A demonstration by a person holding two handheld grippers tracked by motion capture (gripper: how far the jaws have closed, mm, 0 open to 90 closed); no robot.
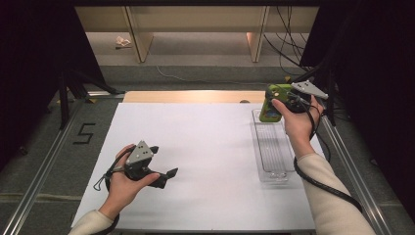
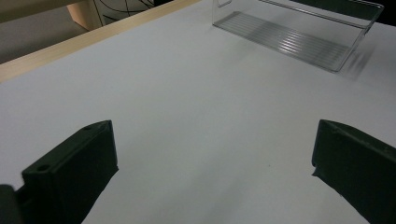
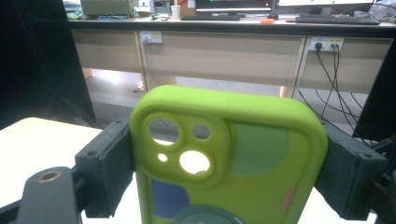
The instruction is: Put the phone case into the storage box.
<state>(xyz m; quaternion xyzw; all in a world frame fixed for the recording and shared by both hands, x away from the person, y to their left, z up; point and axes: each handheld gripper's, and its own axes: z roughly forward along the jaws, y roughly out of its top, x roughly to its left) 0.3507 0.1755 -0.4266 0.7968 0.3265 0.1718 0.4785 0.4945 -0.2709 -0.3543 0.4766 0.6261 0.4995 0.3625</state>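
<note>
A lime-green phone case [image 3: 233, 158] with camera cut-outs and coloured patches stands upright between the jaws of my right gripper [image 3: 229, 172], which is shut on its two long sides. In the high view that right gripper [image 1: 279, 100] holds the green phone case [image 1: 270, 106] above the far end of a clear plastic tray [image 1: 272, 147]. My left gripper [image 1: 164, 171] rests low over the white table sheet [image 1: 195, 147] at the front left, its jaws wide open with nothing between them. In the left gripper view the clear tray [image 2: 299, 28] lies ahead of the left gripper [image 2: 215, 158].
The white sheet covers most of the table, with a wooden edge [image 1: 191, 96] at the far side. Metal rails [image 1: 44, 161] run along both sides. Desk legs and cables [image 1: 284, 44] stand beyond the table. A "5" mark [image 1: 84, 133] sits on the floor at left.
</note>
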